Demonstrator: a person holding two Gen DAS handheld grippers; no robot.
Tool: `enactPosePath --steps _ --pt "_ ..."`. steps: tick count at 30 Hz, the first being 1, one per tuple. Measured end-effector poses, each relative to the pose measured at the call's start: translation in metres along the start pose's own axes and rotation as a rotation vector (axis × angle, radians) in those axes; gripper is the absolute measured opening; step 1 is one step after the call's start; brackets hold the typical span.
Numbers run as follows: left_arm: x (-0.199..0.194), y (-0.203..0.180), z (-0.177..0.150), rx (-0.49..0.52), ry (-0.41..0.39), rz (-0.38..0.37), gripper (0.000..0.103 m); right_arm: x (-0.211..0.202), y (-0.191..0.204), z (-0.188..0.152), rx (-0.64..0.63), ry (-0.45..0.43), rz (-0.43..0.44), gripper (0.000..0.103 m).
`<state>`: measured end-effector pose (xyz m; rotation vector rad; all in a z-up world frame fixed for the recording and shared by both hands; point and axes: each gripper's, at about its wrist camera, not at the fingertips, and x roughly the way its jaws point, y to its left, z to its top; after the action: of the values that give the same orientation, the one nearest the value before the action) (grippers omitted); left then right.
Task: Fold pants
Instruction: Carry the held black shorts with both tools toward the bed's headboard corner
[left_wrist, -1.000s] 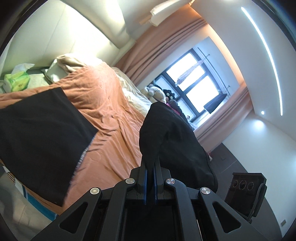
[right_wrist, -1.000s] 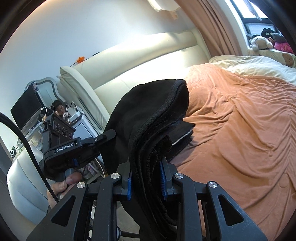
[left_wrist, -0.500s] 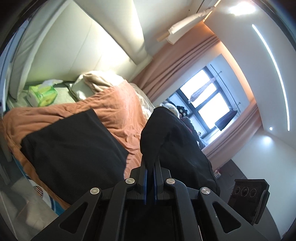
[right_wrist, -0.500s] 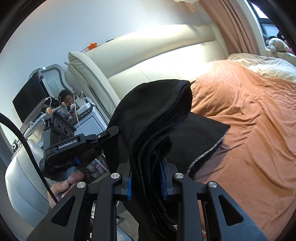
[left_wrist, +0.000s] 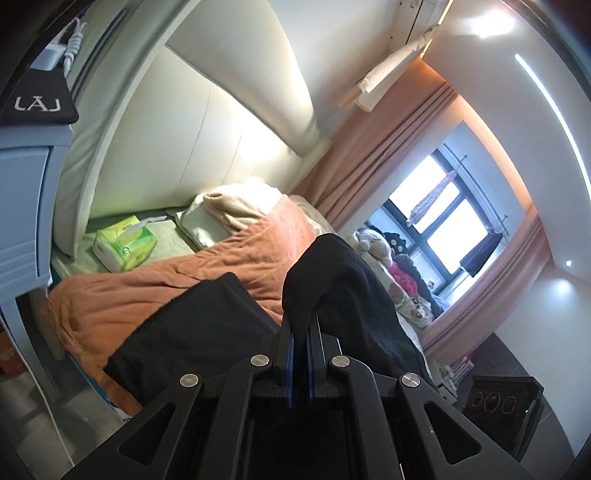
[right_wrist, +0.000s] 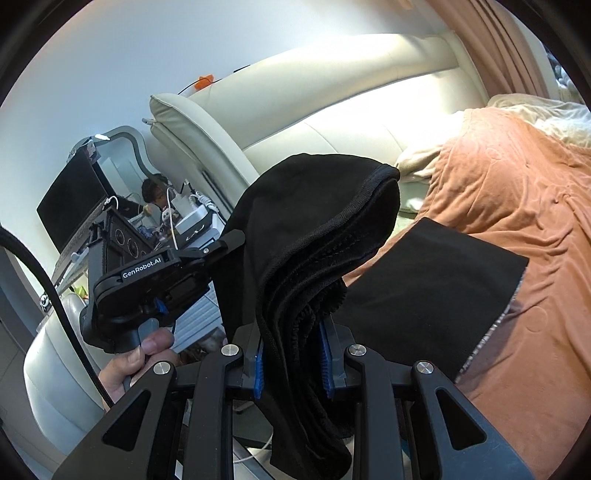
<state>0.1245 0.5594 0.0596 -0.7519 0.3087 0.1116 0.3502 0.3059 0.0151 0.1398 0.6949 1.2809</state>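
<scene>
Both tongs grip the black pants (right_wrist: 317, 236): our left gripper (left_wrist: 300, 325) pinches thin cloth, our right gripper (right_wrist: 291, 354) clamps a thick bunch. We have swung toward the bed's (left_wrist: 155, 291) head; folded cloth at 9 o'clock now lies closer.

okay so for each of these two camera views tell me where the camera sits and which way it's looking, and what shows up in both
Left wrist view: sits on the left gripper, looking along its fingers across the bed toward the window; its fingers pinch the black pants.
Right wrist view: sits on the right gripper, looking toward the headboard and a monitor; it grips bunched pants, with the left gripper and a hand in sight.
Both show: the pants, orange blanket, headboard.
</scene>
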Motion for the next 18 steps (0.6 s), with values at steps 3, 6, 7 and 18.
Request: enactPosePath --steps 3,6,7,18 --pt "0.017 0.008 0.007 0.001 0.012 0.018 0.005 0.012 -0.013 0.004 0.021 0.003 0.007 0.02" --pt "0.043 0.019 0.012 -0.012 0.037 0.03 0.005 0.024 -0.031 0.008 0.043 0.011 0.001 0.02" --pt "0.051 0.022 0.011 -0.014 0.045 0.034 0.005 0.027 -0.036 0.008 0.051 0.013 -0.001 0.02" --pt "0.144 0.03 0.015 -0.009 0.143 0.078 0.005 0.06 -0.101 0.026 0.141 0.031 -0.029 0.02"
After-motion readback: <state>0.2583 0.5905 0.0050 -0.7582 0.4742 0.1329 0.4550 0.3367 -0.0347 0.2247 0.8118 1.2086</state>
